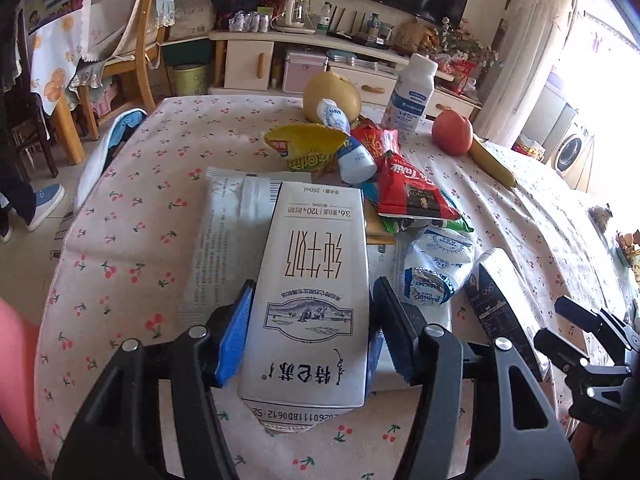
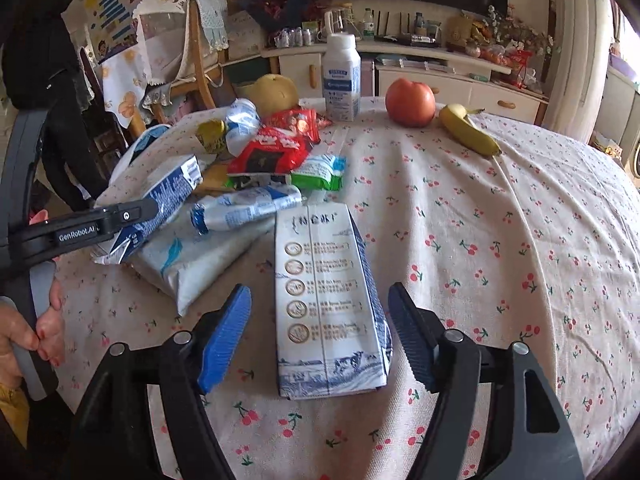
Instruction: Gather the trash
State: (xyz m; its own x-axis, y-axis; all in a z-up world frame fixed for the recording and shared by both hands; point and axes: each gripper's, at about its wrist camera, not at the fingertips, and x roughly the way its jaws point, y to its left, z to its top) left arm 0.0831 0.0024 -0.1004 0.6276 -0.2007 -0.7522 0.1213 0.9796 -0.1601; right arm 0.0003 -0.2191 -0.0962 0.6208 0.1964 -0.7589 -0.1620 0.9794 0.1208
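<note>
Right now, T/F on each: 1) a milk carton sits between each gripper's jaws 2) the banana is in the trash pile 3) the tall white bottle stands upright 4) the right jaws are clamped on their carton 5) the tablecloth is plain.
1) True: one milk carton lies between the left gripper jaws, another carton between the right gripper jaws.
2) False: the banana lies apart, beside the tomato.
3) True: the white bottle stands upright.
4) False: gaps show on both sides; the jaws are open.
5) False: the tablecloth has a cherry print.
</note>
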